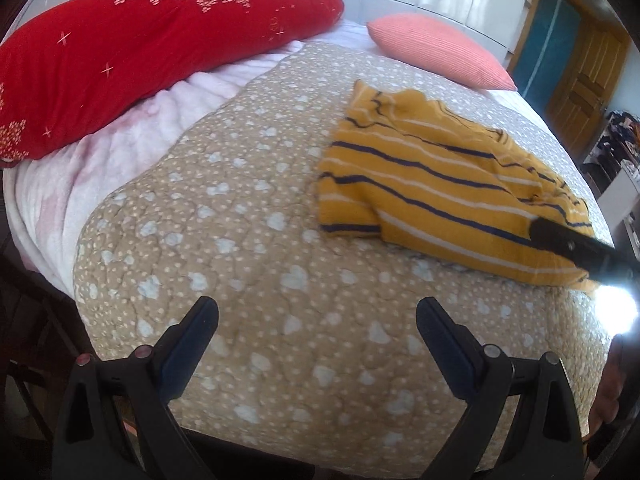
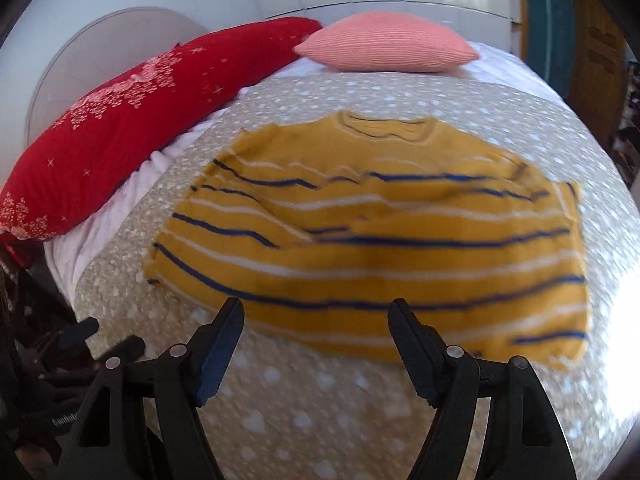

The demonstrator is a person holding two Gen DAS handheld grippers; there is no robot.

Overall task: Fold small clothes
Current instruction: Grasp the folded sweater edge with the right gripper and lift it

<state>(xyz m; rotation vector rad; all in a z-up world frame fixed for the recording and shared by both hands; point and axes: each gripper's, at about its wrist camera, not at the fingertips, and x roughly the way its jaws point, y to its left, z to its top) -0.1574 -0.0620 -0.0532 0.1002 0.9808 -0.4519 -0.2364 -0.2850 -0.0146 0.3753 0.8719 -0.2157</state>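
Your right tool [image 1: 576, 246] shows in the left wrist view only as one black finger cut off by the frame edge, covering the near corner of the mustard-yellow striped knit shirt [image 1: 432, 184]. In the right wrist view motion blur smears that shirt's stripes. White glare [image 2: 616, 344] washes out the beige heart-dotted quilt [image 2: 304, 412] there.

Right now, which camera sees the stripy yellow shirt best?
The right wrist view. There the yellow striped shirt lies spread across the middle, neckline to hem, though a bit blurred. The left wrist view shows the shirt off to one side, at a slant, with the right gripper's finger covering part of its lower edge.
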